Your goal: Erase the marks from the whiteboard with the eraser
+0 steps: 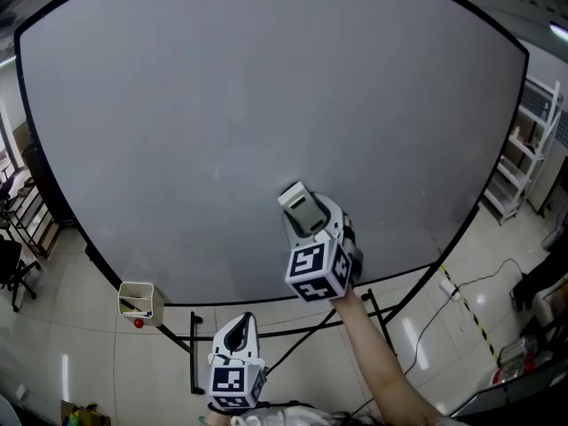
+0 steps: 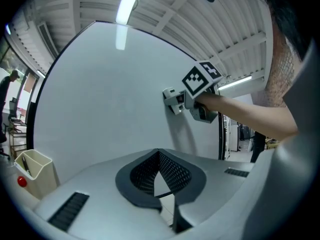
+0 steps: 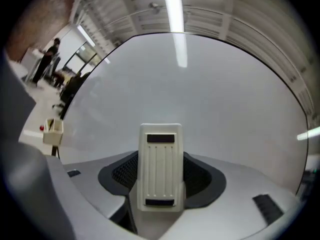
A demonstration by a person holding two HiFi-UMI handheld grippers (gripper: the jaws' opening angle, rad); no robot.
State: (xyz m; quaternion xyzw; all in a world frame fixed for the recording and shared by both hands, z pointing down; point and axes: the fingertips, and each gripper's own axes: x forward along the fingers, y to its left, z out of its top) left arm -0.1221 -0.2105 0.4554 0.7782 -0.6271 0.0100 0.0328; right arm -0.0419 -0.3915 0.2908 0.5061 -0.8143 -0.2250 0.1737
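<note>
The right tool (image 1: 308, 223) is clamped on the eraser (image 1: 300, 205), held at the lower centre of the whiteboard (image 1: 266, 105); whether it touches the surface is unclear. The left tool (image 1: 238, 337), low in the frame, is closed and empty. No marks show. Pushing hard could twist the eraser in the grip or rock the whiteboard.
</note>
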